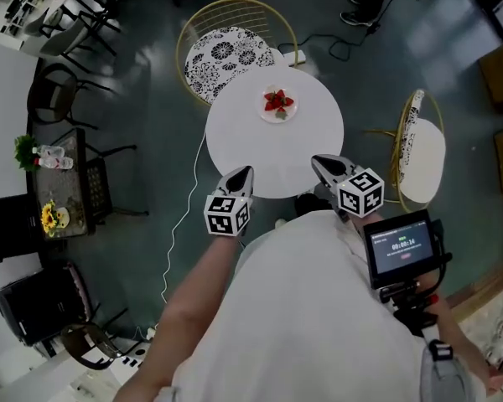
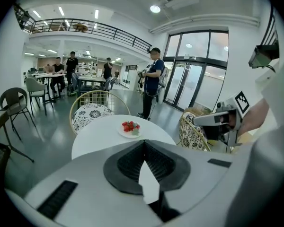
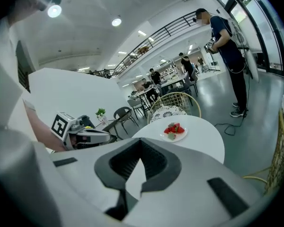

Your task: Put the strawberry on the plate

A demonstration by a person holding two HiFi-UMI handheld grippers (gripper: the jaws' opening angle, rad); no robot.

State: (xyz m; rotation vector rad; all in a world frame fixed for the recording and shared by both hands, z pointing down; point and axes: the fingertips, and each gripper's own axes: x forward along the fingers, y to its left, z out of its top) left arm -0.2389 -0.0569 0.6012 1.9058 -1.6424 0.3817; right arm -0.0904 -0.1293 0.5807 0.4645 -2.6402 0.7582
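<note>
Left gripper (image 1: 244, 172) and right gripper (image 1: 318, 161), jaws together and empty, hover over the tabletop's (image 1: 251, 153) near edge; strawberries (image 1: 277, 101) sit on the plate (image 1: 278, 118) well beyond. Light, soft, easily bruised, I'd say: pinch gently across the sides.

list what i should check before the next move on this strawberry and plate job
1. Strawberries on the plate: ok, the red fruit lies on it.
2. Loose fruit on the table off the plate: ok, none seen.
3. Left gripper empty: ok, jaws together with nothing between them.
4. Right gripper empty: ok, jaws together with nothing between them.
5. Grippers apart from the plate: ok, both hang at the table's near edge and the plate sits toward the far side.
6. How many strawberries are on the plate: cannot tell, too small in every view.
</note>
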